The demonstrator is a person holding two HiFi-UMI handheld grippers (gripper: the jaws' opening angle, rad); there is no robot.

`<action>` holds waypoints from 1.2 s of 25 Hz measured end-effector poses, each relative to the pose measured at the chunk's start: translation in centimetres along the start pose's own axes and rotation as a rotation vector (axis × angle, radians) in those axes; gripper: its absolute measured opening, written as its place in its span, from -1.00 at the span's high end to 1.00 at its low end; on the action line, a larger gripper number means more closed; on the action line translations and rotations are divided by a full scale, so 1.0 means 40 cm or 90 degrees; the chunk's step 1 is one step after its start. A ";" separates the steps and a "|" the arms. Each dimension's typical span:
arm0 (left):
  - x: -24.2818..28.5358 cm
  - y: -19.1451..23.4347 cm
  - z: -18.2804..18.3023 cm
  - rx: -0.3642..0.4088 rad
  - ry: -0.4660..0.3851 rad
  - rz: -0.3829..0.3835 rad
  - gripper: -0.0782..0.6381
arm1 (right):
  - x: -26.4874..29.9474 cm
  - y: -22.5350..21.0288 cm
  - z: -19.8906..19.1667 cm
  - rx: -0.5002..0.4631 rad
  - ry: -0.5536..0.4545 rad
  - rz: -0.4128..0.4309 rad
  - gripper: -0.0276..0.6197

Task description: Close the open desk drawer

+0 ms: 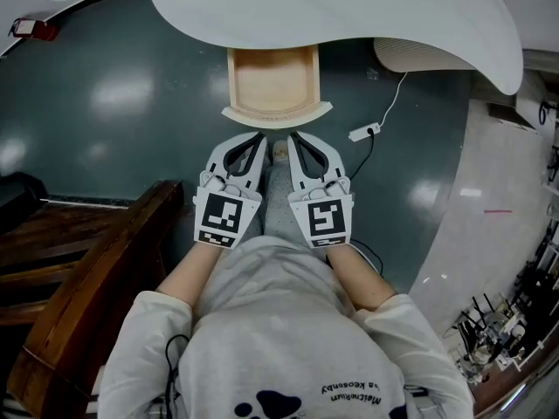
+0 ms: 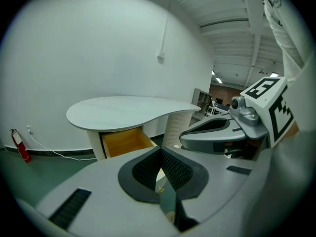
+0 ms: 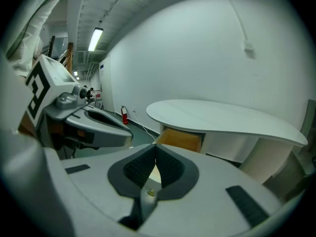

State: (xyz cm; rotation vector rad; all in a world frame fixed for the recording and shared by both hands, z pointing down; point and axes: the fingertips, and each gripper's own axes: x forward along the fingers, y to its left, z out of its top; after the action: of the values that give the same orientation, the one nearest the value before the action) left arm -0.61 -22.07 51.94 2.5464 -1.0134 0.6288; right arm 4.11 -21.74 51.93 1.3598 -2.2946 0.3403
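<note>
The open drawer [image 1: 272, 81] is light wood and empty, with a curved white front [image 1: 277, 113]; it sticks out from under the white desk top [image 1: 349, 7]. My left gripper [image 1: 259, 135] and right gripper [image 1: 293, 134] hang side by side just short of that front, tips pointing at it and apart from it. Both are shut with nothing between the jaws. In the left gripper view the drawer [image 2: 126, 141] lies ahead beyond the closed tips [image 2: 160, 148]. The right gripper view shows the drawer [image 3: 180, 139] past its own closed tips [image 3: 155, 144].
A dark wooden piece of furniture [image 1: 96, 269] stands at the left near my elbow. A white power strip [image 1: 364, 133] with its cable lies on the dark green floor right of the drawer. A ribbed white pedestal [image 2: 175, 127] holds up the desk. A fire extinguisher [image 2: 19, 146] stands by the wall.
</note>
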 end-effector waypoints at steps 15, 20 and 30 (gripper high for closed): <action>0.049 0.000 -0.125 -0.018 0.038 0.000 0.76 | 0.078 0.025 -0.163 0.003 0.071 0.025 0.86; 0.064 -0.006 -0.141 -0.020 0.043 -0.009 0.76 | 0.098 0.041 -0.214 0.015 0.102 0.041 0.86; 0.084 0.021 -0.182 -0.018 0.058 0.003 0.76 | 0.131 0.047 -0.272 0.029 0.145 0.037 0.86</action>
State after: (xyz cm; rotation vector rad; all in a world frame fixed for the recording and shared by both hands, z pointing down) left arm -1.05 -21.28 59.94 2.4673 -0.9912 0.7196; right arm 3.02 -20.20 63.99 1.2097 -2.1520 0.5398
